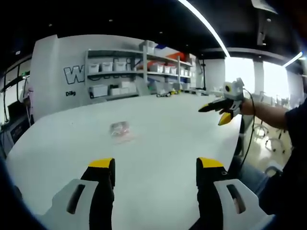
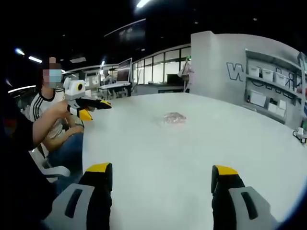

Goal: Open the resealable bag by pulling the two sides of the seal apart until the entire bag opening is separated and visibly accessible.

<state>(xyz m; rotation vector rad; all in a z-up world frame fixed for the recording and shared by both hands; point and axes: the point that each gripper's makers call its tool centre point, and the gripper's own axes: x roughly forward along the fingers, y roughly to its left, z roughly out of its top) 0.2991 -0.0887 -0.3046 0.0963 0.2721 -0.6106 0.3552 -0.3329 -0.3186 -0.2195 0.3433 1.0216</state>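
Both hand-held grippers, left [image 1: 156, 170] and right [image 2: 163, 175], hung spread above the worktop [image 1: 182, 129]; the resealable bag [image 1: 120, 129] lay well ahead, untouched. Such thin, clear film might slide or crumple if pinched off the seal.

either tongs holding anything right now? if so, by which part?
Nothing is held. The left tongs and right tongs are both open above the table. The bag lies untouched on it, ahead of both.
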